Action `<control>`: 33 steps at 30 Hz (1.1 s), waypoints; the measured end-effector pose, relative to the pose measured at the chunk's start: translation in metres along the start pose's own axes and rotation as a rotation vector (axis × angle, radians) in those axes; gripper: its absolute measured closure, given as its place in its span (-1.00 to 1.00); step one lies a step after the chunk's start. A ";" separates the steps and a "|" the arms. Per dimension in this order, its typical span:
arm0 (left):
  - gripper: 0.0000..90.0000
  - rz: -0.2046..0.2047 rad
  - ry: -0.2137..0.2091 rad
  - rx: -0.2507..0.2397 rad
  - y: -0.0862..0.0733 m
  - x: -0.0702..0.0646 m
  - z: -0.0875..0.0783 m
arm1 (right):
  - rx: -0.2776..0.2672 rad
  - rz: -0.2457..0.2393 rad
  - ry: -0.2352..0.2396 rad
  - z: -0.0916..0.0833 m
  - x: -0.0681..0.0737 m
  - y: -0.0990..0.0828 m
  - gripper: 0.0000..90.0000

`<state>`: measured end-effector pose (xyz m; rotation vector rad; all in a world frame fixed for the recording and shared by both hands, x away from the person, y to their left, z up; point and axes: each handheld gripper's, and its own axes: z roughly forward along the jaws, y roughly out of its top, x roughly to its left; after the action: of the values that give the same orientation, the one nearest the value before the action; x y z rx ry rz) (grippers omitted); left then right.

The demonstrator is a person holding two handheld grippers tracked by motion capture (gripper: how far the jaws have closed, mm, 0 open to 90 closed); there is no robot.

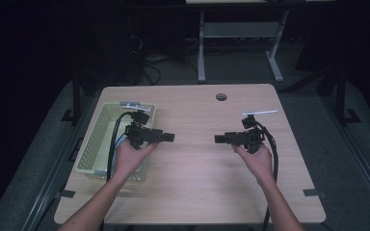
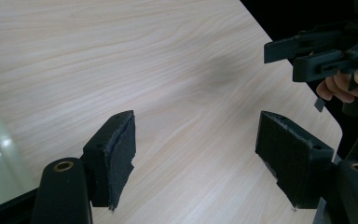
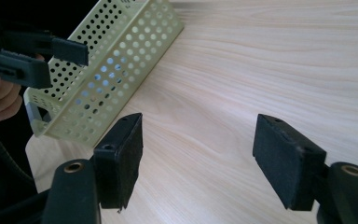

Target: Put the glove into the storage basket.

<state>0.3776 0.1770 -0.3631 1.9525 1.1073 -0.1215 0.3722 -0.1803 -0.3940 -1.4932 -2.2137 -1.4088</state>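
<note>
My left gripper (image 1: pixel 169 137) and right gripper (image 1: pixel 219 139) point at each other above bare table (image 1: pixel 197 183), both with jaws spread and nothing between them, the basket (image 1: pixel 95 144) just behind and under my left fingers.

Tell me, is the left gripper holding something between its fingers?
No, the left gripper has its fingers spread wide apart, with only bare wooden table between them.
</note>
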 end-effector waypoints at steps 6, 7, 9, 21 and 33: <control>-0.37 0.008 -0.023 0.005 -0.004 -0.007 0.014 | -0.011 0.030 -0.023 -0.007 -0.013 -0.013 -0.29; -0.37 0.004 -0.028 0.005 -0.005 -0.008 0.016 | -0.007 0.036 -0.024 -0.009 -0.016 -0.016 -0.29; -0.38 0.005 -0.034 0.011 -0.006 -0.010 0.021 | -0.006 0.046 -0.023 -0.011 -0.020 -0.020 -0.29; -0.37 0.023 -0.050 0.024 -0.013 -0.020 0.040 | -0.002 0.073 -0.042 -0.029 -0.042 -0.044 -0.29; -0.37 0.034 -0.090 0.036 -0.023 -0.033 0.060 | -0.018 0.106 -0.040 -0.047 -0.058 -0.063 -0.29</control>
<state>0.3591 0.1171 -0.3997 1.9770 1.0194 -0.2109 0.3350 -0.2593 -0.4389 -1.6326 -2.1154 -1.3826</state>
